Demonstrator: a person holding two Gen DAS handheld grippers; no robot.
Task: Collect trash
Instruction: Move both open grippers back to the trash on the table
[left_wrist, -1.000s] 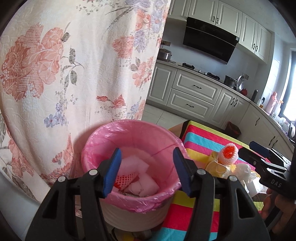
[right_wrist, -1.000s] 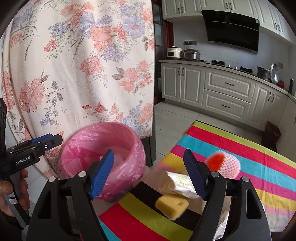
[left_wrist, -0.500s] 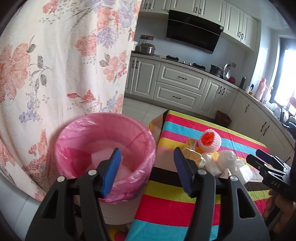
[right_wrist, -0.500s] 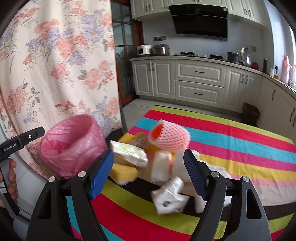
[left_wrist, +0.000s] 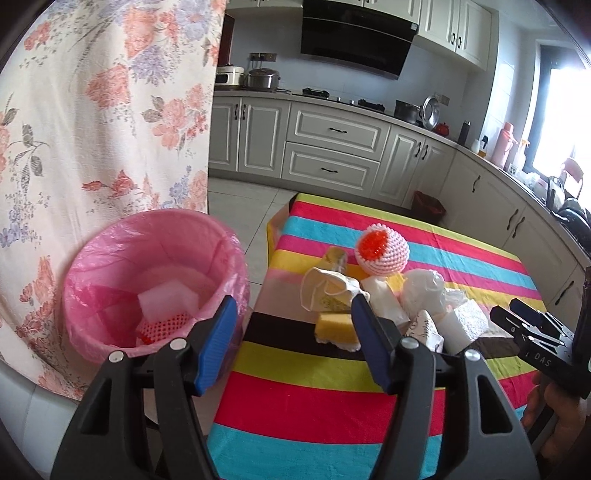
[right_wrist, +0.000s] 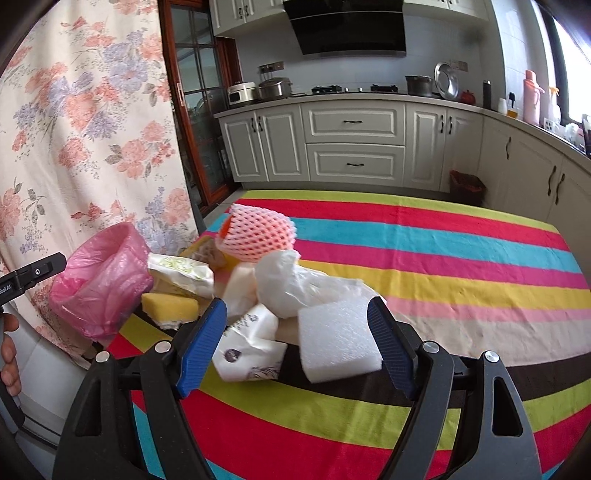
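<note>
One round bin lined with crinkled pink plastic (left_wrist: 155, 280) stood off the striped cloth worktop (left_wrist: 332, 373), holding one white foam block and red netting. Beside it lay the trash heap: one yellow sponge (right_wrist: 170, 307), one pink foam-net sleeve (right_wrist: 256, 238), one white foam slab (right_wrist: 338, 339), and crumpled wrappers too overlapped to count. Left tongs (left_wrist: 293, 341), just widening, gaped empty; right tongs (right_wrist: 295, 343) gaped empty before the slab.

The left gripper (left_wrist: 293, 341) hangs tilted downward, its jaws apart and just opened wider, nothing between them. The right gripper (right_wrist: 295, 347) (also tilted down) stands wide, empty, a hand (left_wrist: 554, 410) holding it.
</note>
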